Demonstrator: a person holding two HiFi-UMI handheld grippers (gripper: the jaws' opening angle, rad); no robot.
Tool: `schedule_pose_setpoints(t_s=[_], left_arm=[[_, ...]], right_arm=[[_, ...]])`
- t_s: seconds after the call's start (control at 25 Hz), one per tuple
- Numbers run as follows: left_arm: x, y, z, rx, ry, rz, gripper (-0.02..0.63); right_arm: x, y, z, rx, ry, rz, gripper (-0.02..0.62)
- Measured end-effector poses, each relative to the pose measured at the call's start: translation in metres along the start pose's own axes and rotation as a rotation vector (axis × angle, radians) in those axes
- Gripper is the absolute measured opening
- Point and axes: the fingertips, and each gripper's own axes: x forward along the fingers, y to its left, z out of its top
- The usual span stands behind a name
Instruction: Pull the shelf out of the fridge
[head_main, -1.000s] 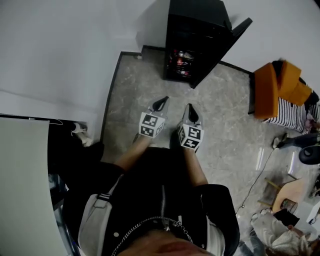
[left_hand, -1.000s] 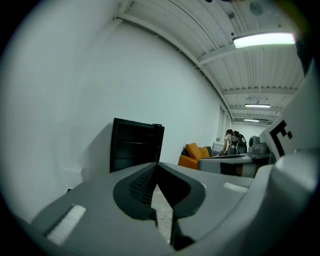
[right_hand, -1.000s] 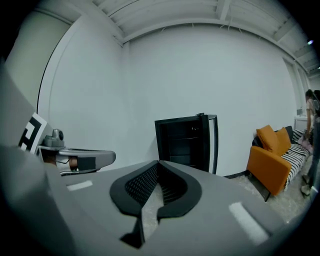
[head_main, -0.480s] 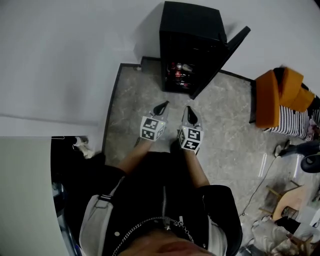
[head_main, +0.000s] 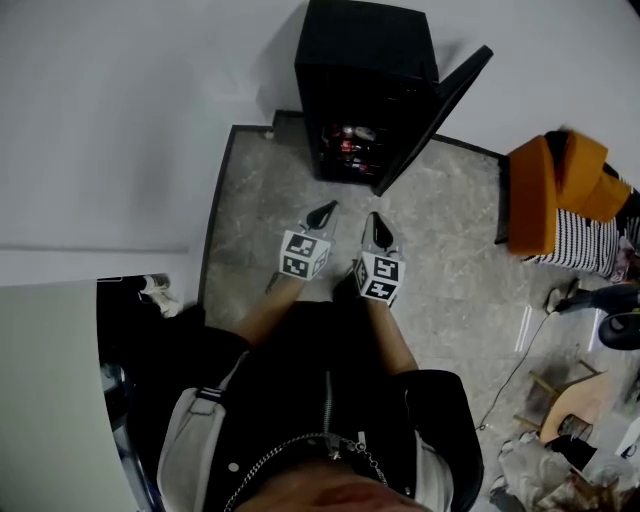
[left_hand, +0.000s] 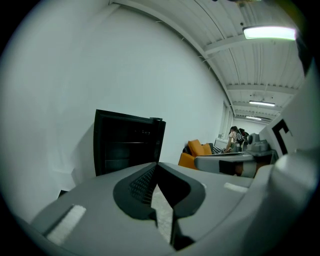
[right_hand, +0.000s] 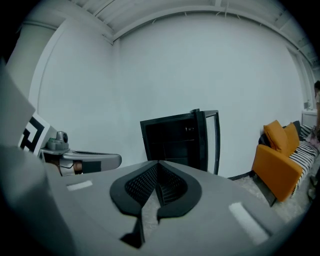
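A small black fridge stands against the white wall, its door swung open to the right. Inside, shelves carry cans and bottles. The same fridge shows ahead in the left gripper view and as the fridge in the right gripper view, some way off. My left gripper and right gripper are held side by side in front of me, well short of the fridge. Both are shut with nothing between their jaws.
An orange sofa with a striped cloth stands to the right of the fridge. A cable runs over the grey stone floor. A pale panel and dark clutter lie at my left. People stand far off in the left gripper view.
The head view has shifted: the fridge now sits further left and shows more of its top. Both grippers stay shut, side by side, barely changed in the view.
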Motion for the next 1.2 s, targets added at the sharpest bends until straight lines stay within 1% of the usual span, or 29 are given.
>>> schedule_pose_setpoints(t_s=[0.12,0.4,0.56,0.76,0.88,1.0,1.2], left_arm=[[0.013,-0.007,0.003,0.005,0.002,0.007,0.005],[0.044,-0.009,0.022,0.008,-0.01,0.065,0.005],[0.057,-0.014,0.031,0.025,-0.013,0.091,0.005],[0.062,-0.008,0.036,0.034,-0.008,0.123,0.005],[0.067,-0.002,0.033,0.018,-0.003,0.14,0.005],[0.072,0.003,0.032,-0.018,-0.001,0.153,0.006],[0.088,0.017,0.036,-0.062,-0.021,0.158,0.006]], right_arm=[[0.007,-0.017,0.005,0.002,-0.003,0.007,0.003],[0.024,-0.042,0.025,-0.012,-0.012,0.071,0.003],[0.032,-0.051,0.032,-0.02,-0.003,0.111,0.003],[0.043,-0.057,0.034,-0.013,0.009,0.131,0.003],[0.051,-0.06,0.031,-0.015,0.016,0.14,0.003],[0.053,-0.063,0.03,-0.021,0.034,0.143,0.003],[0.064,-0.075,0.035,-0.029,0.033,0.118,0.003]])
